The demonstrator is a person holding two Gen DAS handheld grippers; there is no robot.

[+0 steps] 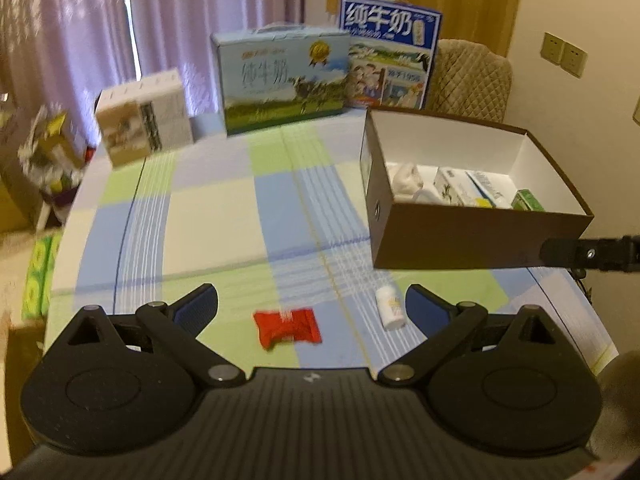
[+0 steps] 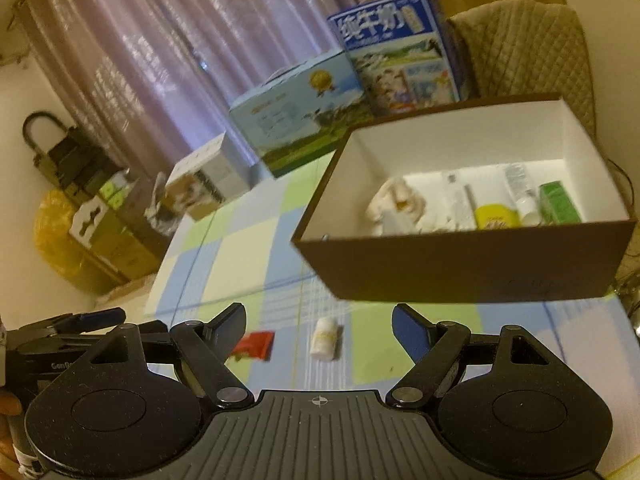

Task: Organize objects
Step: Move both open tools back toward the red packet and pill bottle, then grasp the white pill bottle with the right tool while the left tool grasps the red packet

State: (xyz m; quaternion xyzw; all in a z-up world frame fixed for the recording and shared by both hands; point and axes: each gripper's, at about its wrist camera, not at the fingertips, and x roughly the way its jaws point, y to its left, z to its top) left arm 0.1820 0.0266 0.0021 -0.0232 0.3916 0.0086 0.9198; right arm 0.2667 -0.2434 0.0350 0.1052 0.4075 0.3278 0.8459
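Two grippers, both of matte black plastic with ribbed bases, round pivot discs and blue-padded fingers. Left gripper (image 1: 312,304) hovering with fingers spread wide apart, nothing between them. Right gripper (image 2: 318,322) likewise spread wide, empty; seen from the left wrist only as a black tip (image 1: 592,254) near the box's front right corner.

Below, a counter (image 1: 208,216) covered in a smooth checked cloth of pale blue, green and cream squares with thin stripes. Two loose items on it, near the front edge, apart from each other: one red packet (image 1: 287,326), flat, crinkled and roughly rectangular, lying in front of the left gripper between its fingers in view; one small white bottle (image 1: 390,307), cylindrical, lying on its side just right of the packet, with a yellowish label.

Behind the bottle, one brown cardboard box (image 1: 460,240), rectangular, open-topped, white inside. Within it, crowded toward the near wall: a lumpy cream-white object (image 2: 394,202), a white carton (image 1: 450,190), a yellow-labelled item (image 2: 496,216), a white tube (image 2: 520,192) and a small green carton (image 2: 558,204); finer detail blurred.

At the far edge, three printed cartons: a cream one (image 1: 146,118) on the left, a light blue milk case (image 1: 280,80) with a carry handle in the middle, a dark blue milk box (image 1: 390,56) standing upright behind it. Beyond, pleated mauve curtains (image 1: 120,20) and a quilted beige chair back (image 1: 472,76).
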